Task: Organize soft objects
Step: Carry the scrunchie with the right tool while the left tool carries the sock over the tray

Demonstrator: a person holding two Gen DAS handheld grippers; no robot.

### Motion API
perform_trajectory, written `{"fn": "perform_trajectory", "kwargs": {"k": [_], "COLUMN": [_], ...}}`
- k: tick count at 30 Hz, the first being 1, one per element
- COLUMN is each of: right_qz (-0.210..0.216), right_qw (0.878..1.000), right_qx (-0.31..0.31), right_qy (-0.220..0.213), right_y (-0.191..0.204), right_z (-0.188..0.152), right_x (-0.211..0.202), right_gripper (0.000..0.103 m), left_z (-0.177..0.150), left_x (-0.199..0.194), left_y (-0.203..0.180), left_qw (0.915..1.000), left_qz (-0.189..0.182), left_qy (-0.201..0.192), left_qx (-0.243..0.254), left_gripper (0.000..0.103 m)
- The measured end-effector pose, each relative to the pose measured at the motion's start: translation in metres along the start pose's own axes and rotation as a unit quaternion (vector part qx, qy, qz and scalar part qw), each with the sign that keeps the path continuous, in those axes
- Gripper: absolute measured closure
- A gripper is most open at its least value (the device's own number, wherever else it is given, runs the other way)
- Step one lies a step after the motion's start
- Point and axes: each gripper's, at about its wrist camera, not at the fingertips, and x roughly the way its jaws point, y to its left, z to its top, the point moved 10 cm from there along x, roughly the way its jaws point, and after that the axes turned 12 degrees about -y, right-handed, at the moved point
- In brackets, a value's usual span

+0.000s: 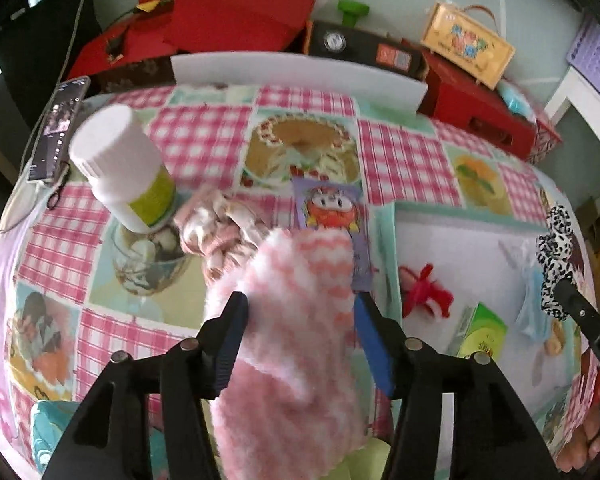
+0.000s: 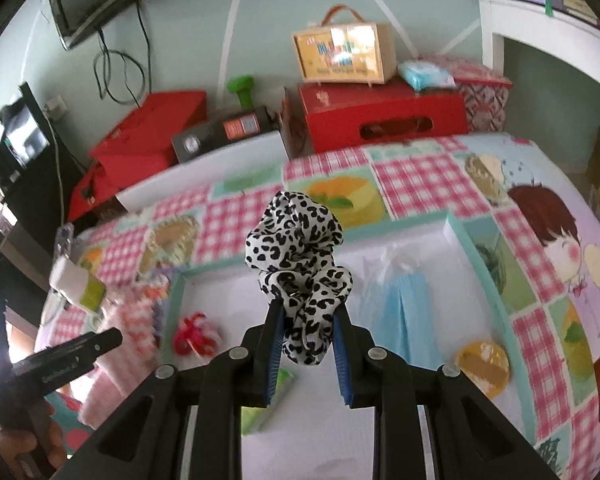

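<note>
Both claws are loaded, so the sorting looks to be in mid-course rather than near its end.

The left claw (image 1: 300,312) is closed partway on a fluffy pink-and-white sock (image 1: 296,320). The sock fills the lower middle of the left wrist view and bulges out between the blue pads. It hangs above the checked cloth of the bench (image 1: 204,128), just left of the tray's near corner.

The right claw (image 2: 306,316) is pinched nearly shut on a black-and-white spotted scrunchie (image 2: 296,248), held up at the centre of the right wrist view, over the white floor of the tray (image 2: 460,236).

Already lying in the tray are a red ribbon bow (image 2: 194,334), a bagged blue face mask (image 2: 404,312), a green carton (image 1: 480,332) and a round yellow piece (image 2: 482,364). I take the bow and mask as soft things already put away; the carton and the disc look less like part of the job.

Still out on the bench, in the middle left of the left wrist view, lies a pale pink satin scrunchie (image 1: 220,228), beside a tipped white bottle (image 1: 124,164) and a purple cartoon packet (image 1: 328,208).

By my reckoning two items are about to go in and at least the satin scrunchie remains to be fetched. Whether the tray is the intended place I can only judge from what lies in it.
</note>
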Motion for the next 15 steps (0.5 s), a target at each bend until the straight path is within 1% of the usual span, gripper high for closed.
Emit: {"fn": "perform_trajectory", "kwargs": {"k": [3,8,11,13,14,15], "right_qz": [-0.014,-0.025,-0.026,-0.028,-0.028,-0.028], "right_qw": [1.0,0.999,0.999,0.999,0.999,0.999], "right_qx": [0.002,0.0,-0.005,-0.006,-0.006,-0.006], "right_qy": [0.016,0.024,0.03,0.03,0.029,0.028], "right_y": [-0.009,-0.018,-0.018,-0.018,-0.017,-0.017], "right_z": [-0.01,-0.019,-0.024,-0.023,-0.023,-0.022], "right_x": [0.003,0.0,0.0,0.0,0.0,-0.001], "right_gripper": [0.078,0.078,0.078,0.078,0.078,0.078], "left_z": [-0.006,-0.016,-0.019,-0.02,-0.02,-0.019], "left_x": [0.006,0.018,0.024,0.025,0.025,0.025], "left_y": [0.0,0.004,0.006,0.007,0.008,0.011], "left_qw": [0.9999,0.9989,0.9986,0.9985,0.9983,0.9983], "left_qz": [0.006,0.026,0.033,0.036,0.04,0.043], "left_qy": [0.013,0.036,0.037,0.035,0.035,0.033], "left_qx": [0.004,0.013,0.018,0.022,0.023,0.021], "left_gripper": [0.046,0.046,0.046,0.056,0.068,0.078]}}
